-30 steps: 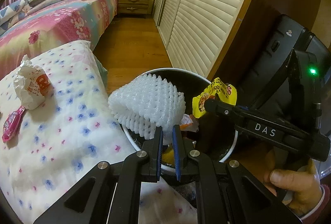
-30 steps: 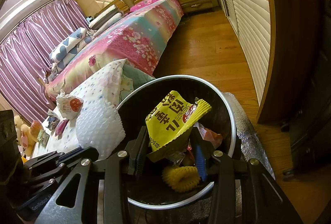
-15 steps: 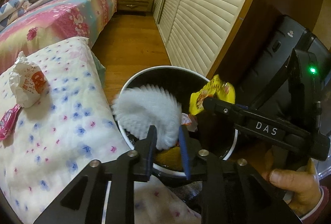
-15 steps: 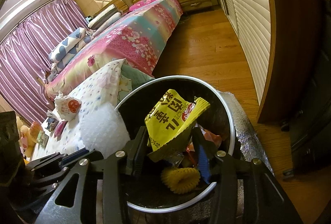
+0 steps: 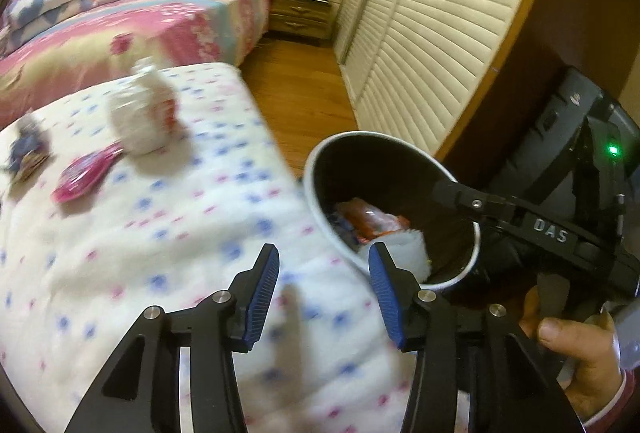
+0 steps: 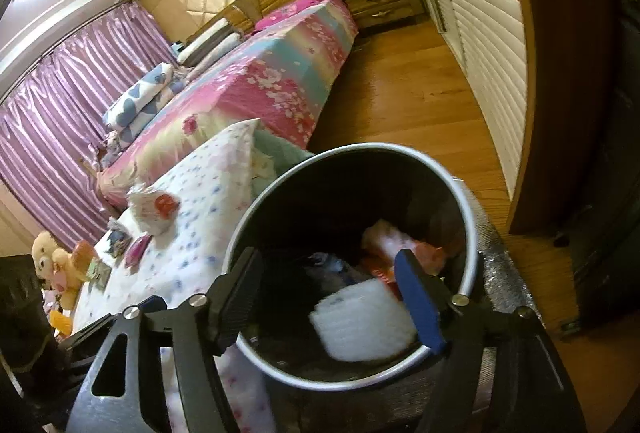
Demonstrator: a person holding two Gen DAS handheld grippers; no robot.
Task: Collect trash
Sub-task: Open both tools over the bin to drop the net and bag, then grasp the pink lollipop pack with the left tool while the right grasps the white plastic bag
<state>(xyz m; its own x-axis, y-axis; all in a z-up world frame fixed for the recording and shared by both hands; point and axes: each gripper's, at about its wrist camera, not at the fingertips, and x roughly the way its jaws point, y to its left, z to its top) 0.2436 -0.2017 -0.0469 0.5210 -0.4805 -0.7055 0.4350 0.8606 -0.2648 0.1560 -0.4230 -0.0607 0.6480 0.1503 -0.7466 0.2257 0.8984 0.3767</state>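
A round black trash bin with a white rim (image 5: 316, 153) (image 6: 470, 201) stands beside the flowered quilt. White foam netting (image 6: 364, 325) (image 5: 404, 253) and orange wrappers (image 6: 424, 253) lie inside it. My left gripper (image 5: 323, 283) is open and empty over the quilt's edge, left of the bin. My right gripper (image 6: 332, 293) is open and empty above the bin's near rim. On the quilt (image 5: 140, 233) lie a crumpled white paper bag (image 5: 142, 117) (image 6: 154, 209), a pink wrapper (image 5: 86, 177) (image 6: 136, 251) and a dark wrapper (image 5: 26, 157).
A bed with a pink flowered cover (image 6: 260, 81) lies beyond the quilt. Louvred wardrobe doors (image 5: 432, 45) run along the right. Wooden floor (image 6: 400, 101) lies between them. Plush toys (image 6: 56, 261) sit at the far left. A dark suitcase (image 5: 560, 129) stands right of the bin.
Both grippers opened. The foam netting and the yellow snack wrapper dropped into the bin. My left gripper swung left, toward the quilt.
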